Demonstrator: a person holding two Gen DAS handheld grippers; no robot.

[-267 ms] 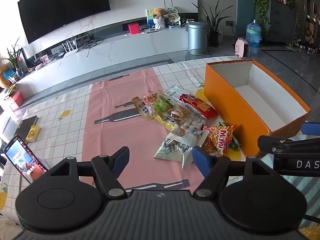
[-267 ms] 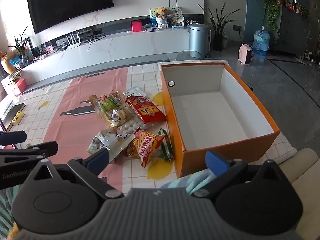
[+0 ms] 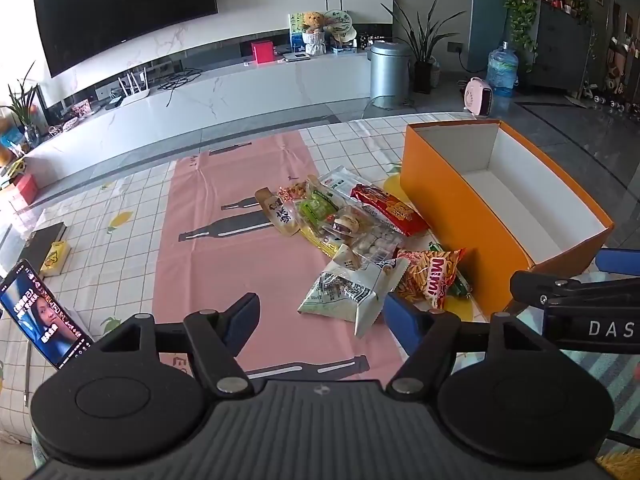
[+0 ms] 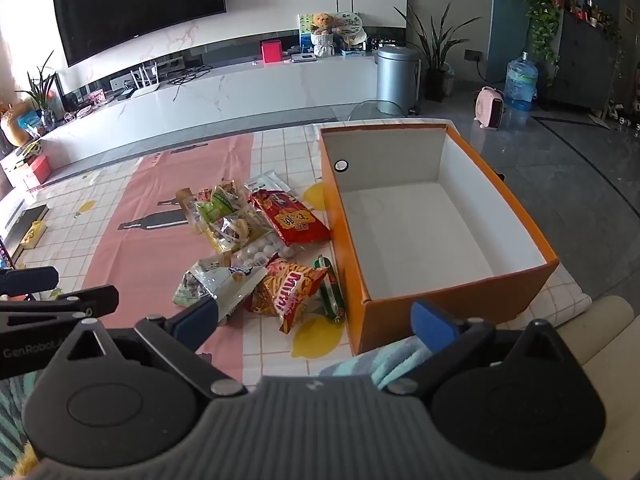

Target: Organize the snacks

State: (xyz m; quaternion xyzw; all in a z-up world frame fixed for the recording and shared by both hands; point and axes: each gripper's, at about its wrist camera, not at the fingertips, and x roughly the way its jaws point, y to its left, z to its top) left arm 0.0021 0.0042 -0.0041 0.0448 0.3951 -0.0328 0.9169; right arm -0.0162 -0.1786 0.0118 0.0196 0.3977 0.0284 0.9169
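Observation:
A pile of snack packets (image 3: 352,232) lies on the table, left of an empty orange box (image 3: 452,216) with a white inside. The pile and the box (image 4: 352,240) also show in the right wrist view. Nearest me are a white-green packet (image 3: 348,292), an orange Mimi packet (image 3: 430,280) and a green stick (image 4: 332,292); a red packet (image 4: 290,220) lies further back. My left gripper (image 3: 322,322) is open and empty, just short of the white-green packet. My right gripper (image 4: 316,318) is open and empty, near the box's front corner.
A phone (image 3: 40,316) stands at the table's left edge, with a yellow box (image 3: 54,256) and a dark book (image 3: 40,240) behind it. A pink mat (image 3: 232,240) covers the checked tablecloth. A TV unit and a bin stand beyond the table.
Both grippers have eased slightly forward toward the pile. Nothing on the table has moved.

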